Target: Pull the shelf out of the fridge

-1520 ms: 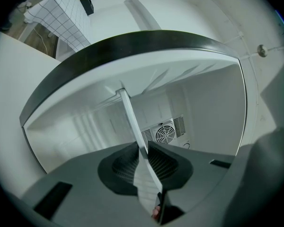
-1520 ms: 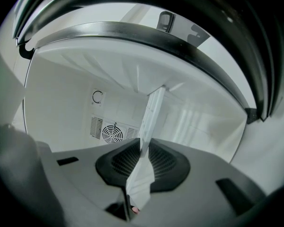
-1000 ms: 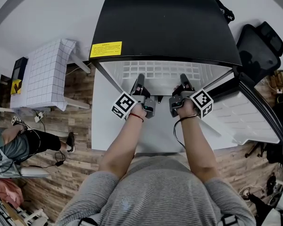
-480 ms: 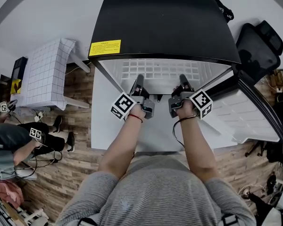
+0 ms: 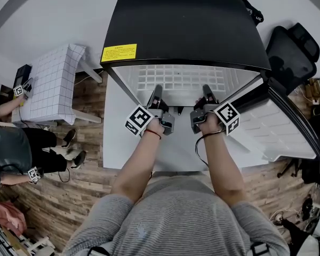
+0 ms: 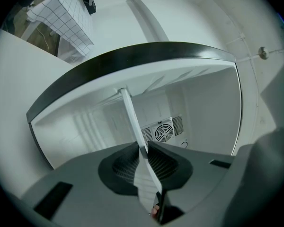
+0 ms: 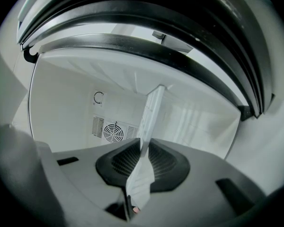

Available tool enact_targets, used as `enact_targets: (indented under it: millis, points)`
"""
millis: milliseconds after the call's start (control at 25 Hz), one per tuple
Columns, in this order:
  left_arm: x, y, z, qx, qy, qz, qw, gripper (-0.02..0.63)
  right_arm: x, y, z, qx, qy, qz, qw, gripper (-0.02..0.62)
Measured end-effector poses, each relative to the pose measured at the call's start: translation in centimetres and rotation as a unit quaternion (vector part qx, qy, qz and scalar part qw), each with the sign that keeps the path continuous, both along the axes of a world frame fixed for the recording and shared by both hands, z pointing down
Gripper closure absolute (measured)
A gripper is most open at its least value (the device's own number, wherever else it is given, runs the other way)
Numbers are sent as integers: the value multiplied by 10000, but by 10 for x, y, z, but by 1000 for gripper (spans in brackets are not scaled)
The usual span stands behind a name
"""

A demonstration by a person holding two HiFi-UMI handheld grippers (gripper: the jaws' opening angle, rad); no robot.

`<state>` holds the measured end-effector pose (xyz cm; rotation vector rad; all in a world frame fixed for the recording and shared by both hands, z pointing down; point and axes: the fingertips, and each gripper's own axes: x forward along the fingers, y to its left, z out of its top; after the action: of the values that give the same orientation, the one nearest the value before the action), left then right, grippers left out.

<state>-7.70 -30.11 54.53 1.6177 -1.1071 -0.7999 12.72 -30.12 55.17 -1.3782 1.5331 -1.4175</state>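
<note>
Left hand-held gripper [image 5: 158, 91], right hand-held gripper [image 5: 207, 89], on shelf [image 5: 179, 79], black fridge [image 5: 186, 20]

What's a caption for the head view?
A person's left gripper and right gripper grip the white grid shelf in the black-topped fridge.

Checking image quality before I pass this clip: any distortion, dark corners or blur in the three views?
Head view: evenly lit and sharp, but fisheye bows the fridge edges. Left gripper view: black corners; left tongs, gripping the shelf, look soft. Right gripper view: heavier dark rim, right tongs equally soft.
</note>
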Motion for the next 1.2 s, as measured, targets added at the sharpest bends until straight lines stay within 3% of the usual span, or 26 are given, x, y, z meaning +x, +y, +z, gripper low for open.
enact_targets:
  millis: [1200]
  points:
    - [1,5,1,6,66,20,10000,545,0,4,1,-3,-60,26,10000,535]
